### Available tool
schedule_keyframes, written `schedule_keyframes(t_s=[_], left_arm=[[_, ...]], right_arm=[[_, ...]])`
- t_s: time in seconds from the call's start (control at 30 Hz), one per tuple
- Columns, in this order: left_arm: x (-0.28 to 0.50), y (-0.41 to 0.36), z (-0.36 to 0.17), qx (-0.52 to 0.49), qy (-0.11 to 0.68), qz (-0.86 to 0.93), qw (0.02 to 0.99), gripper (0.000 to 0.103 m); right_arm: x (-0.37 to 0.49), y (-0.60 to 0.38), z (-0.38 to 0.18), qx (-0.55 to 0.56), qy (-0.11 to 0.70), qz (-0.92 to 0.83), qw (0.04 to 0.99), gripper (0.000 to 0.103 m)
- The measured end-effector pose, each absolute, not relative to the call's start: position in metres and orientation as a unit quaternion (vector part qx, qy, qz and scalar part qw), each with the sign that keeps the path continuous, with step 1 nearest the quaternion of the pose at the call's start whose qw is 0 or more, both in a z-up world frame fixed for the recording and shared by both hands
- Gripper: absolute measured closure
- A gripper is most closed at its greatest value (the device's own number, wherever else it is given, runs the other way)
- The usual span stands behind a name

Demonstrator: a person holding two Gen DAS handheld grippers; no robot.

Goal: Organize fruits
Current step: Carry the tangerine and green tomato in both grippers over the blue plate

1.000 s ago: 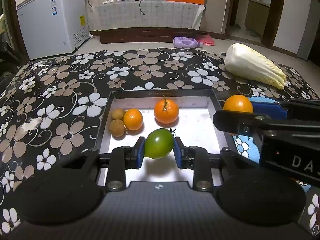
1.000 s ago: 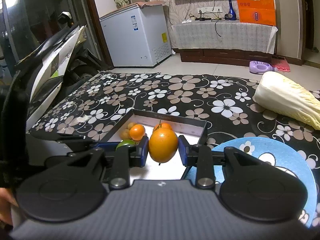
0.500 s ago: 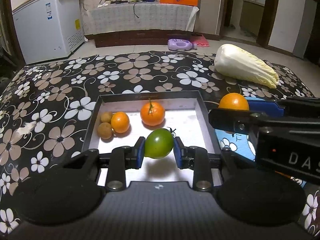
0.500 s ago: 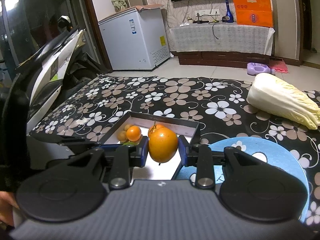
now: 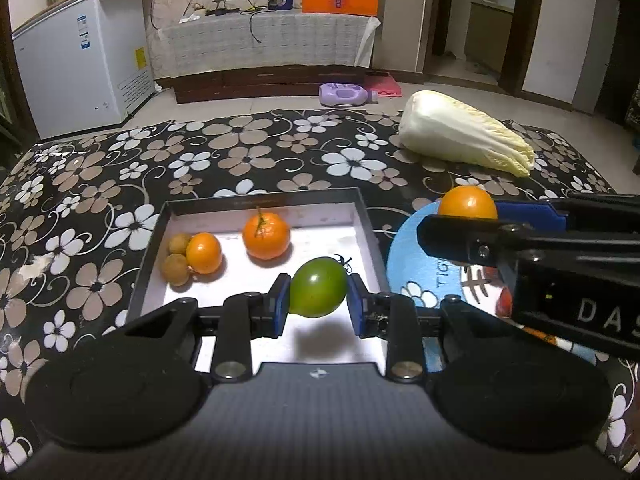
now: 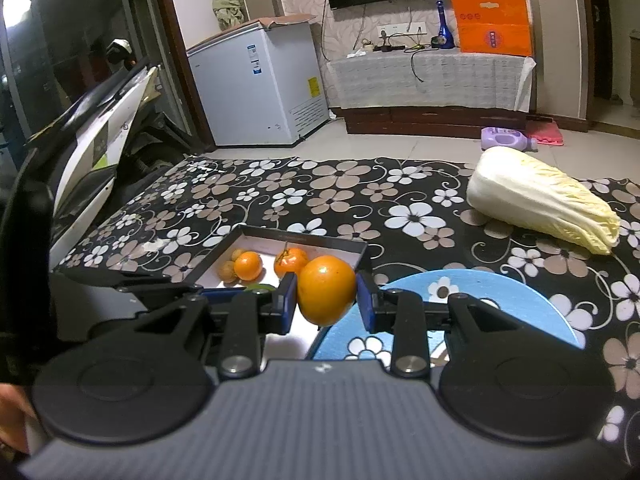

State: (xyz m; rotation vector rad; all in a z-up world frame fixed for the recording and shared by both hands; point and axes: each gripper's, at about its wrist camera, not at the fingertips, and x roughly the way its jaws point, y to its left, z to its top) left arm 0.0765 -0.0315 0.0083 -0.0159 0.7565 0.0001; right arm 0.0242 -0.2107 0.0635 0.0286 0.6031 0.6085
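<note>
The left gripper (image 5: 318,305) has its jaws tight on a green fruit (image 5: 318,293) above the tray (image 5: 154,240). The right gripper (image 6: 326,305) squeezes an orange (image 6: 326,295) by the blue plate (image 6: 516,292), probably so both can go in.

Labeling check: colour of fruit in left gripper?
Green fruit; clearest in the left wrist view.

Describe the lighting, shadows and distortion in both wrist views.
Left wrist view: the white tray floor glares bright, the green tomato casts a dark shadow beneath it, room edges bow from fisheye. Right wrist view: dim room, the orange sharp, left side murky.
</note>
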Motion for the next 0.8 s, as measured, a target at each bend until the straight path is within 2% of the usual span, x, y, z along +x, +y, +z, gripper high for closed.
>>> schedule_keyframes(t_s=[0.8], left_arm=[[0.079, -0.08, 0.005, 0.0, 0.367, -0.043, 0.929, 0.068]], right_arm=[[0.016, -0.257, 0.067, 0.023, 0.287, 0.267, 0.92, 0.068]])
